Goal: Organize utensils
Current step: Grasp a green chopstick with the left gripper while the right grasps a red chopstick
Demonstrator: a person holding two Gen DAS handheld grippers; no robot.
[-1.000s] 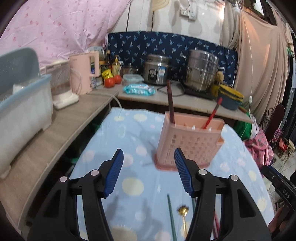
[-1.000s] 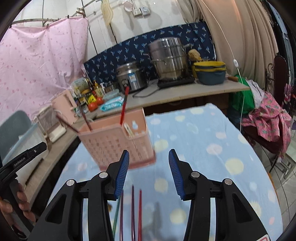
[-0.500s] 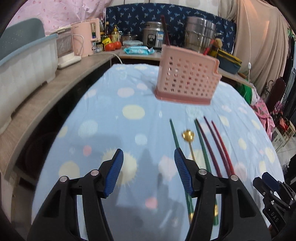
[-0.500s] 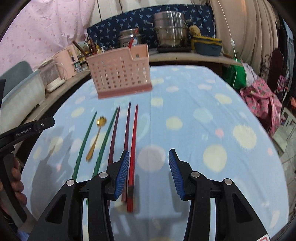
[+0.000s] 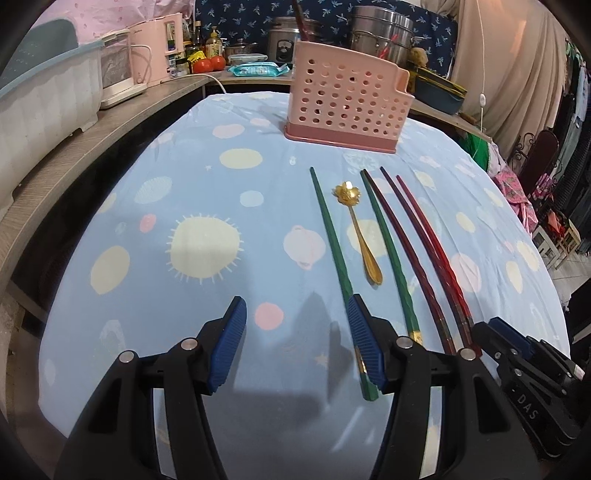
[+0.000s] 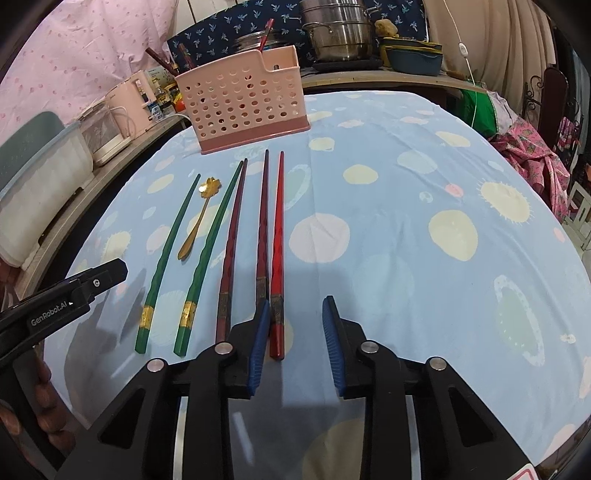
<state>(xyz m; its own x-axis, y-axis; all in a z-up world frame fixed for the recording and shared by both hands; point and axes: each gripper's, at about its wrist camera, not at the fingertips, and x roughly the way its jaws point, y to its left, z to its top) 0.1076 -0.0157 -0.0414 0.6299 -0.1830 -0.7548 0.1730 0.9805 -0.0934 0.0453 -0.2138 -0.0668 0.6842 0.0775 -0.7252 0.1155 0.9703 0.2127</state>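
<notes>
A pink perforated utensil holder (image 5: 347, 99) (image 6: 243, 107) stands at the far end of the blue spotted tablecloth (image 5: 207, 206), with a few chopsticks upright in it. Lying in a row in front of it are two green chopsticks (image 5: 332, 240) (image 6: 166, 254), a gold spoon (image 5: 358, 229) (image 6: 195, 225), two dark red chopsticks (image 6: 232, 251) and a bright red chopstick (image 6: 277, 258). My left gripper (image 5: 297, 310) hangs open over bare cloth; the leftmost green chopstick runs under its right finger. My right gripper (image 6: 295, 306) is closing, with the bright red chopstick's near end between its jaws beside the left pad, not pressed.
A wooden counter (image 5: 74, 155) runs along the left with a white bin (image 5: 40, 99) and pink kettle (image 5: 155, 51). Steel pots (image 6: 336, 33) stand behind the holder. Clothes (image 6: 528, 158) are heaped past the table's right edge. A hand (image 6: 44, 391) holds the left gripper.
Both grippers have dropped toward the near end of the table and tipped downward, so the holder is farther off and the laid-out utensils are in view. The right jaws have narrowed.
</notes>
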